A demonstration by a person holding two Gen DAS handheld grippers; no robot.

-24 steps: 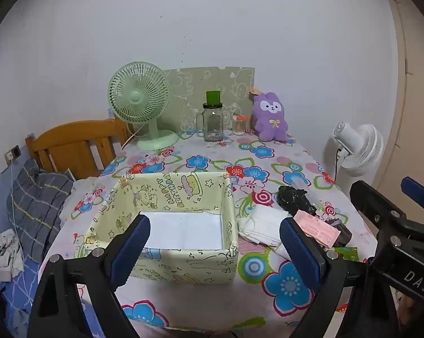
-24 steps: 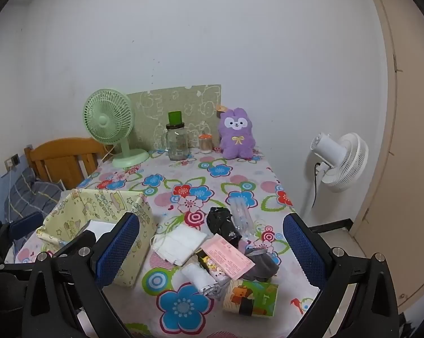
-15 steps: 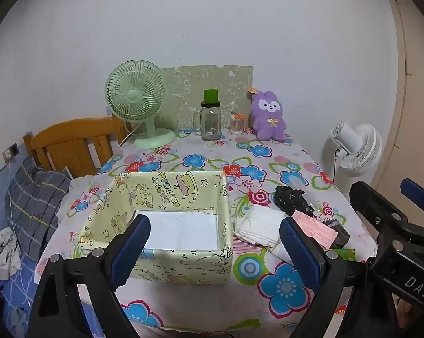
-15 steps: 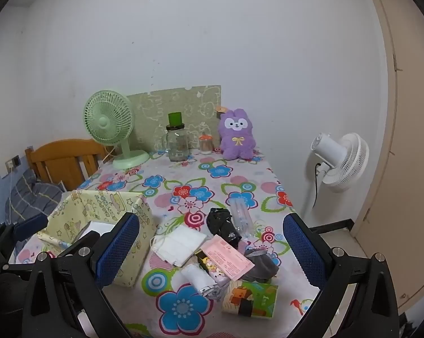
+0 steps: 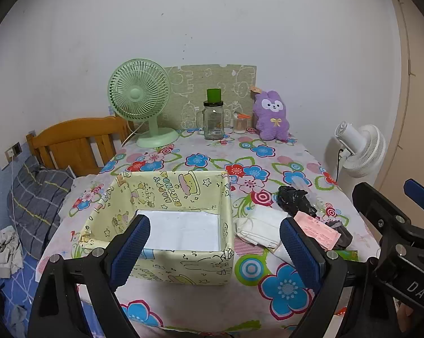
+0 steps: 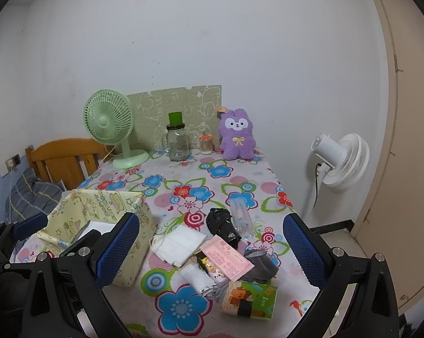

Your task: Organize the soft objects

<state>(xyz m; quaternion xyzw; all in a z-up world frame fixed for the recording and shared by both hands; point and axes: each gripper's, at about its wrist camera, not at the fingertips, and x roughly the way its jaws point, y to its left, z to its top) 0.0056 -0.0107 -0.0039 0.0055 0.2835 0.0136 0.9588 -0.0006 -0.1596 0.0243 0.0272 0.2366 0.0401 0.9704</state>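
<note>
A yellow cartoon-print fabric box [image 5: 181,264] [image 6: 133,256] stands open at the table's near left, with a white bottom. To its right lies a pile: a white folded cloth [image 6: 178,242] [image 5: 261,229], a black bag [image 6: 222,226] [image 5: 295,200], a pink slip [image 6: 227,259], a grey sock [image 6: 258,263], a white roll [image 6: 198,277] and a green tissue pack [image 6: 251,295]. A purple plush rabbit [image 6: 237,135] [image 5: 271,117] sits at the back. My left gripper [image 5: 214,245] hangs open above the box. My right gripper [image 6: 209,245] hangs open above the pile. Both are empty.
A green desk fan [image 5: 140,98], a glass jar with a green lid [image 5: 213,118] and a small toothpick jar [image 5: 240,122] stand at the back. A white floor fan [image 6: 339,163] stands right of the table. A wooden bed headboard [image 5: 76,143] and grey bedding lie left.
Both grippers have drifted slightly; the view shifted a little. Nothing on the table has moved and both grippers stay open.
</note>
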